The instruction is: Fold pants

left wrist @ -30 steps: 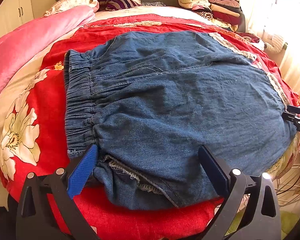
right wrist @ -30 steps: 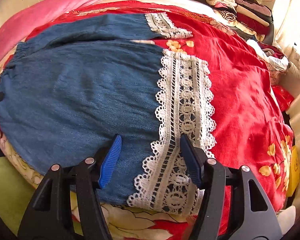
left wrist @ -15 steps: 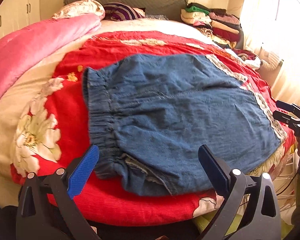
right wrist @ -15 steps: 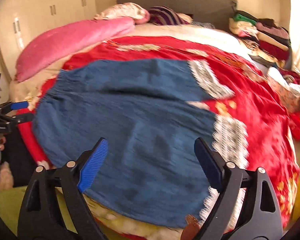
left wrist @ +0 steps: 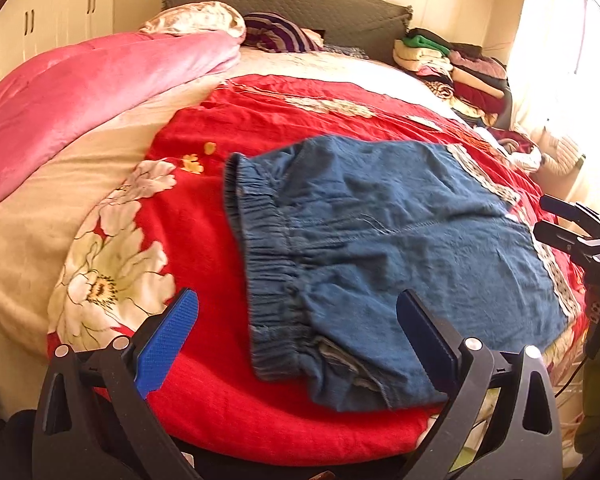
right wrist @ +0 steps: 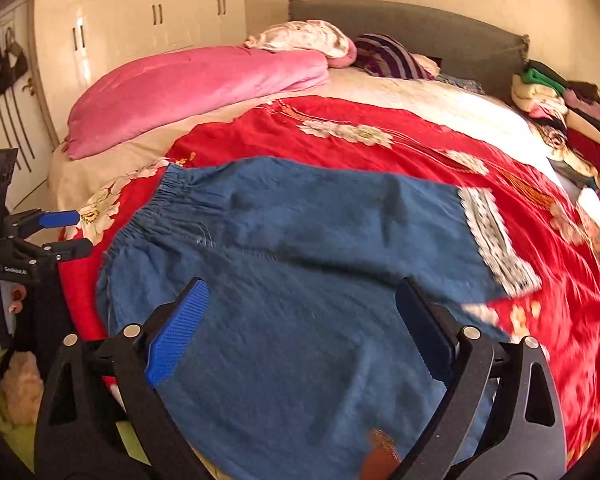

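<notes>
Now the blue pants are seen spread on the red quilt, waistband toward the pink blanket, long axis across the bed. Left gripper jaws wide, empty; right gripper jaws just opened wide, nothing clamped. A regrasp for the next fold is called for.

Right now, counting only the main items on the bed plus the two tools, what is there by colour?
Blue denim pants: 1
Red floral bedspread: 1
Pink quilt: 1
Black grippers with blue finger pads, both open and holding nothing: 2, the left gripper and the right gripper
Total: 5
The clothes stack is too jumbled to count.
</notes>
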